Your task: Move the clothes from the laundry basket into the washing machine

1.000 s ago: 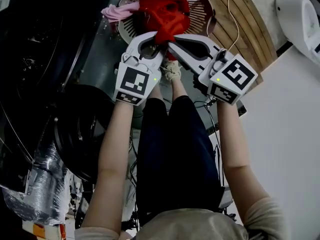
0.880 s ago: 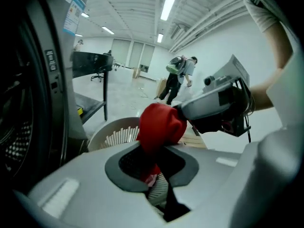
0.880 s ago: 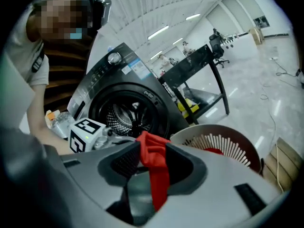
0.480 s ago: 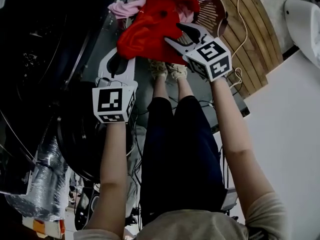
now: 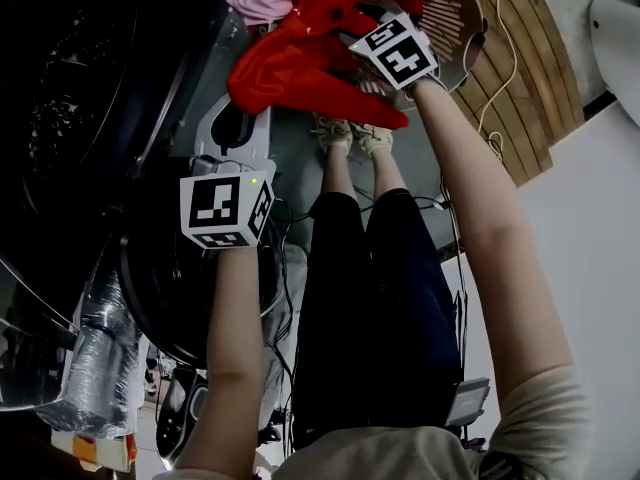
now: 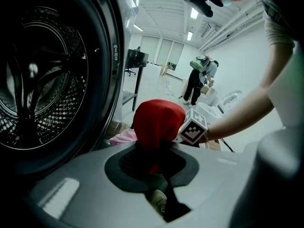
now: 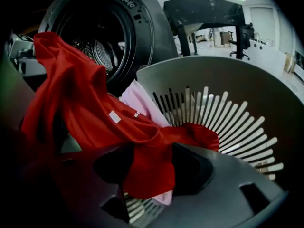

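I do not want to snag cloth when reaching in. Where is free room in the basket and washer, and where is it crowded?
Free: the slatted wall of the basket, right of the red garment in the right gripper view, and the washer drum, where no clothes show. Crowded: its left side, where the red garment overlies the pink garment.

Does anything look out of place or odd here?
Mildly. The red garment is strung out from the left gripper, which clamps it, back into the basket, not clear of it. The right gripper has just been opening its jaws, red cloth between them. A pink garment hangs over the basket's rim.
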Tool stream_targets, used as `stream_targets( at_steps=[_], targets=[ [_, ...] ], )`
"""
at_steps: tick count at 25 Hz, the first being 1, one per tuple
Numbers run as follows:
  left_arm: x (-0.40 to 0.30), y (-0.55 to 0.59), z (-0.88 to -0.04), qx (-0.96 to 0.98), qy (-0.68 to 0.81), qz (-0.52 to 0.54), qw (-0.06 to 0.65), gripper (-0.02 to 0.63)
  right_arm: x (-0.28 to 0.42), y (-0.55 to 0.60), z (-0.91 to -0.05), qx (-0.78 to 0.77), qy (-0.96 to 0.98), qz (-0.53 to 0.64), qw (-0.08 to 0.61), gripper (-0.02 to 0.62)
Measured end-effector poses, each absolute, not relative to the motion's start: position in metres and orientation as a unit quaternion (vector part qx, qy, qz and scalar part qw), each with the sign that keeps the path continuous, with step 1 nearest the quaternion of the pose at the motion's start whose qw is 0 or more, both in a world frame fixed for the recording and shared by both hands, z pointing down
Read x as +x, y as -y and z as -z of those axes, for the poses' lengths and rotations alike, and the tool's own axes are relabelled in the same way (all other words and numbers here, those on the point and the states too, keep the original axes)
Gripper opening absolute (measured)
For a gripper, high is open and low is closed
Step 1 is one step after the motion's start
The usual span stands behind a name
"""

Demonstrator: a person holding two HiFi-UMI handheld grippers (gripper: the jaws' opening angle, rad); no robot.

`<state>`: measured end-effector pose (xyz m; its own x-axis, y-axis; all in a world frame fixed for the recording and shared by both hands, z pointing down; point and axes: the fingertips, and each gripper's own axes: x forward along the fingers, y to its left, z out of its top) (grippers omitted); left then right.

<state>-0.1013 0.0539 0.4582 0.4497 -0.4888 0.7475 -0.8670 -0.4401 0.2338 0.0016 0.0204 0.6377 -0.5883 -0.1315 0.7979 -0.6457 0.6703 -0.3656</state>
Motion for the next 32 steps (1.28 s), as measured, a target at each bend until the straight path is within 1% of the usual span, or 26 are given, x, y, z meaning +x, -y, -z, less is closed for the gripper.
stream_targets(
  at_steps=[1,2,4,6,9,14,19,20,21,22,23,28,32],
  targets=[
    [-0.102,-0.055,-0.459,0.791,0.429,-0.303,0.313,0.063,0.000,-0.022,-0.642,0.221,0.828,-0.327,0.398,0.227],
    [-0.102,-0.056,-0.460,0.791,0.430,-0.303,0.314,0.063,-0.001,-0.023,-0.645,0.211,0.828,-0.326,0.404,0.195],
    [-0.102,-0.057,-0.461,0.790,0.431,-0.302,0.315,0.063,0.001,-0.023,-0.645,0.213,0.828,-0.329,0.401,0.078],
    [-0.102,-0.057,-0.462,0.789,0.433,-0.302,0.315,0.063,0.004,-0.019,-0.637,0.231,0.830,-0.338,0.377,0.046],
    [-0.101,-0.056,-0.463,0.787,0.438,-0.301,0.313,0.064,0.011,-0.016,-0.609,0.252,0.839,-0.359,0.321,0.038],
    [-0.084,-0.056,-0.463,0.794,0.429,-0.288,0.320,0.066,0.017,-0.015,-0.522,0.280,0.854,-0.378,0.224,0.038],
    [-0.047,-0.055,-0.453,0.820,0.389,-0.260,0.329,0.071,0.016,-0.026,-0.445,0.289,0.864,-0.369,0.182,0.038],
    [-0.038,-0.055,-0.449,0.829,0.373,-0.246,0.336,0.117,0.016,-0.026,-0.433,0.292,0.865,-0.369,0.174,0.038],
    [-0.029,-0.056,-0.444,0.838,0.356,-0.233,0.342,0.209,0.016,-0.026,-0.422,0.294,0.866,-0.369,0.165,0.038],
    [-0.021,-0.057,-0.441,0.845,0.340,-0.225,0.345,0.265,0.015,-0.026,-0.412,0.294,0.867,-0.369,0.158,0.038],
    [-0.014,-0.057,-0.439,0.852,0.326,-0.225,0.342,0.282,0.014,-0.025,-0.403,0.292,0.869,-0.369,0.153,0.038],
    [0.001,-0.050,-0.437,0.872,0.307,-0.273,0.267,0.291,0.004,-0.026,-0.359,0.262,0.883,-0.367,0.128,0.038],
    [-0.003,-0.031,-0.432,0.871,0.347,-0.258,0.234,0.286,-0.003,-0.029,-0.344,0.251,0.886,-0.376,0.102,0.038]
  ],
)
